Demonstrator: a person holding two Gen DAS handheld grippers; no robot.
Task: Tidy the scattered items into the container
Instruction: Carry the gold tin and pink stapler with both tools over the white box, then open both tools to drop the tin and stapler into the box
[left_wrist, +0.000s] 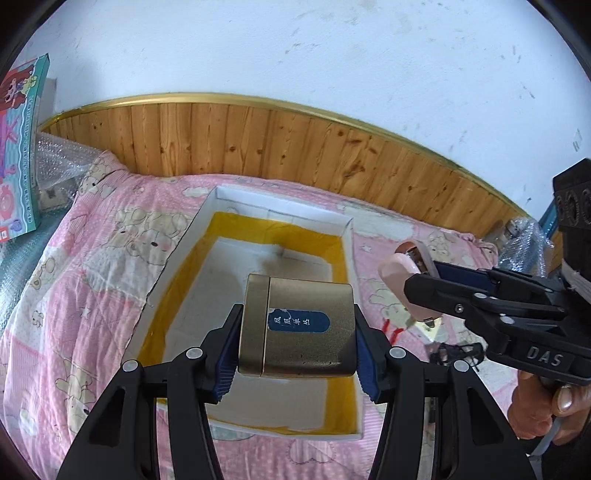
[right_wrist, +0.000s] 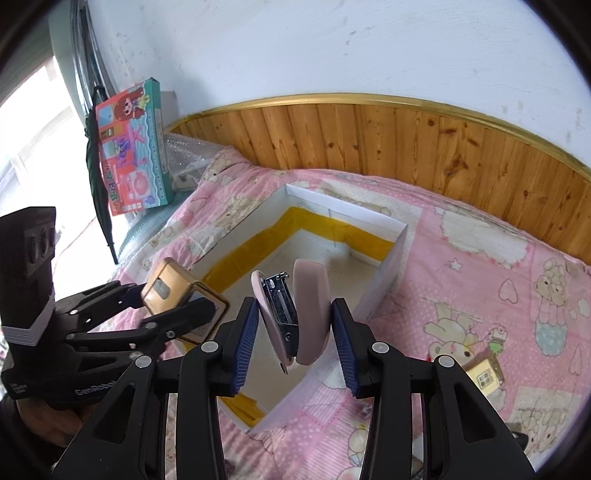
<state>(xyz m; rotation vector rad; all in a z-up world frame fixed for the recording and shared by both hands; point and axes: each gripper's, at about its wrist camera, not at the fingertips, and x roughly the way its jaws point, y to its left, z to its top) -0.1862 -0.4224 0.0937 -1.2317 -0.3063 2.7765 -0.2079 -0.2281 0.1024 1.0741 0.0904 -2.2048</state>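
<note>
A gold tin (left_wrist: 297, 328) with a blue label is clamped between the blue pads of my left gripper (left_wrist: 297, 352), above the inside of the white container (left_wrist: 280, 206) with its yellow lining. In the right wrist view the tin (right_wrist: 173, 291) and left gripper (right_wrist: 179, 301) are at the left, over the container's near left wall. My right gripper (right_wrist: 293, 334) is shut on a pink stapler (right_wrist: 312, 314) that hangs half open above the container (right_wrist: 384, 273). From the left wrist view the stapler (left_wrist: 400, 271) and right gripper (left_wrist: 424, 282) are by the container's right wall.
The container rests on a pink bear-print quilt (right_wrist: 480, 295) against a wooden headboard (left_wrist: 258, 140). A colourful toy box (right_wrist: 133, 147), bubble wrap (left_wrist: 55, 162) and a dark umbrella (right_wrist: 98, 166) stand at the left. Small red and black items (left_wrist: 454, 354) lie right of the container. A hand (left_wrist: 535, 406) holds the right gripper.
</note>
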